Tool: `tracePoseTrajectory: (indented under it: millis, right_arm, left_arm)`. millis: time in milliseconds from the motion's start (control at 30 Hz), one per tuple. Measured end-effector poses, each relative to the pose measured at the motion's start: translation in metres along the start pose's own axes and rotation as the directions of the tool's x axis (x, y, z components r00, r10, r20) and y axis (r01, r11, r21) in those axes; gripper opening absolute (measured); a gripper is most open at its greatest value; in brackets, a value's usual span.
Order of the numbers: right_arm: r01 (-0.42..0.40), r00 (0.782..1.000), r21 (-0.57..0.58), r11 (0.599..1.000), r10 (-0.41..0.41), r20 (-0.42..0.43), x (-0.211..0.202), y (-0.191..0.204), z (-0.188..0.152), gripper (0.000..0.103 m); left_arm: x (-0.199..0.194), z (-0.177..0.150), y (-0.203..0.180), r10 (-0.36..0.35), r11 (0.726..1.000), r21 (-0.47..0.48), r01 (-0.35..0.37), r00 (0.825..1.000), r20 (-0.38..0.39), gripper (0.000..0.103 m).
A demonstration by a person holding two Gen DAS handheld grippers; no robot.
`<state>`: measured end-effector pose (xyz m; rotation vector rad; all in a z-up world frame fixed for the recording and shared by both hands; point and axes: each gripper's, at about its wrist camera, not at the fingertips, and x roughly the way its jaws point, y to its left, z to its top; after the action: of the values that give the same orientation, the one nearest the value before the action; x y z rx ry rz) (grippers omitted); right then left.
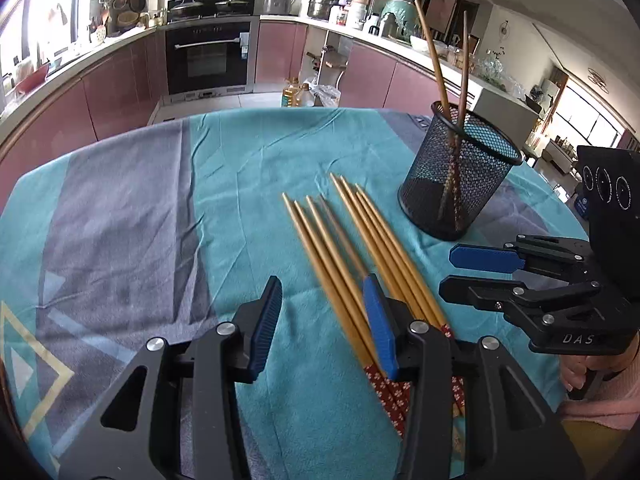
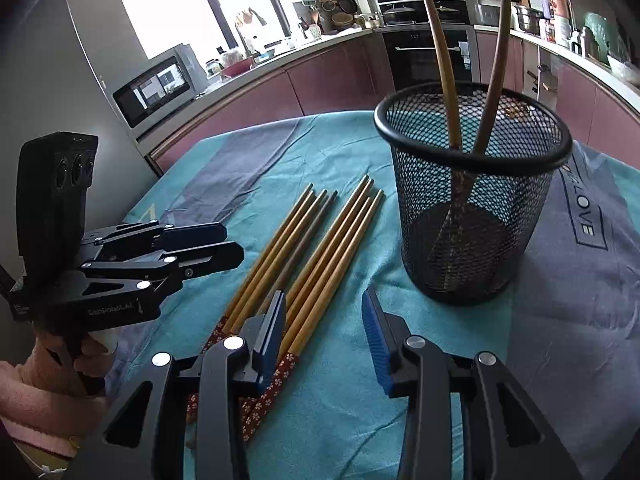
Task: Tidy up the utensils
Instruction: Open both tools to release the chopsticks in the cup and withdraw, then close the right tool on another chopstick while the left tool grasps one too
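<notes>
Several wooden chopsticks (image 1: 352,256) with red patterned handles lie side by side on the teal cloth, tips pointing away; they also show in the right wrist view (image 2: 320,248). A black mesh cup (image 1: 460,176) stands upright to their right and holds two chopsticks (image 1: 444,92); it also shows in the right wrist view (image 2: 472,200). My left gripper (image 1: 320,320) is open and empty, low over the near ends, its right finger over the row. My right gripper (image 2: 324,336) is open and empty just right of the chopsticks, near the cup.
The table (image 1: 120,220) carries a teal and grey cloth. Kitchen counters, an oven (image 1: 208,56) and a microwave (image 2: 156,88) stand beyond its edges. The right gripper (image 1: 480,276) shows at the right of the left wrist view, the left gripper (image 2: 228,246) at the left of the right one.
</notes>
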<state>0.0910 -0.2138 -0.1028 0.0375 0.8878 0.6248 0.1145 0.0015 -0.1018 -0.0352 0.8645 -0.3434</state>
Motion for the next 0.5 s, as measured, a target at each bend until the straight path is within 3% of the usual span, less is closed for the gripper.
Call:
tracePoseTrajectory:
  millis: [500]
  right_arm:
    - [0.064, 0.998, 0.003, 0.998, -0.064, -0.015, 0.013, 0.002, -0.007, 0.035]
  left_arm:
    - [0.016, -0.007, -0.011, 0.036, 0.999, 0.035, -0.035, 0.999, -0.034, 0.040]
